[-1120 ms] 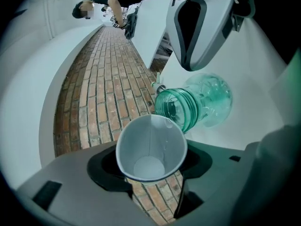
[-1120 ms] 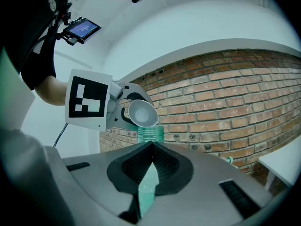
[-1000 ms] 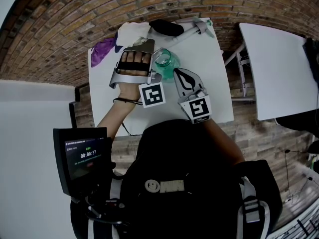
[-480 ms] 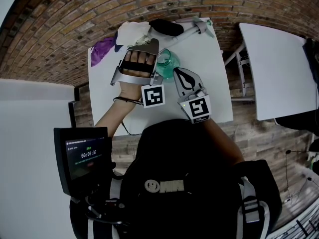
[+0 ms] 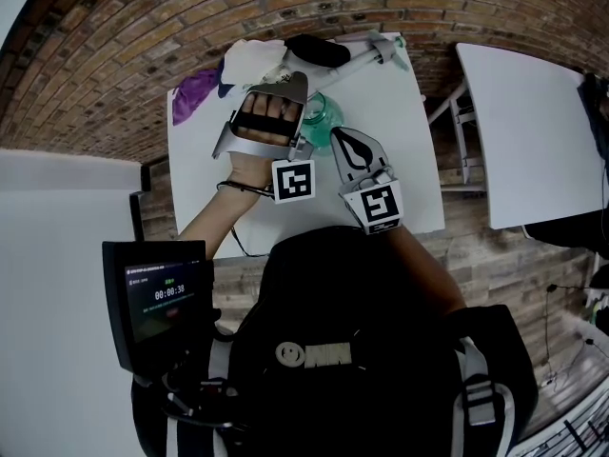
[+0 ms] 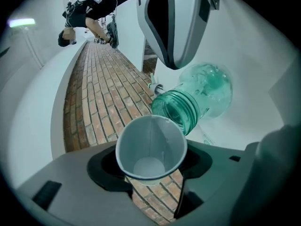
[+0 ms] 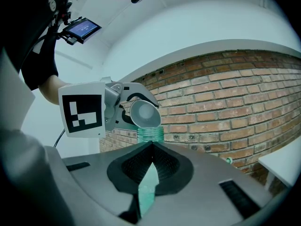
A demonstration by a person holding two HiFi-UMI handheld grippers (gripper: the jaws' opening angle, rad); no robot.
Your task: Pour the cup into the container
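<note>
My left gripper [image 6: 150, 173] is shut on a white paper cup [image 6: 150, 147], which is tipped on its side. Its rim touches the mouth of a green glass jar [image 6: 195, 100]. I look straight into the cup and see its pale bottom. In the right gripper view the cup [image 7: 145, 113] leans over the jar's threaded neck [image 7: 150, 133]. My right gripper [image 7: 149, 159] is shut on the jar, whose green glass shows between the jaws. In the head view both grippers meet at the jar [image 5: 325, 114] on the white table [image 5: 400, 141], and the left gripper [image 5: 301, 127] hides the cup.
At the table's far edge lie a purple cloth [image 5: 195, 93], a white cloth [image 5: 252, 60], a black object [image 5: 319, 52] and a pale long-handled tool [image 5: 366, 57]. A second white table [image 5: 523, 131] stands to the right across brick floor. A small screen [image 5: 157, 298] sits at lower left.
The left gripper has rolled and shifted slightly toward the far edge, tipping the cup further over the jar. The right gripper and jar have stayed put.
</note>
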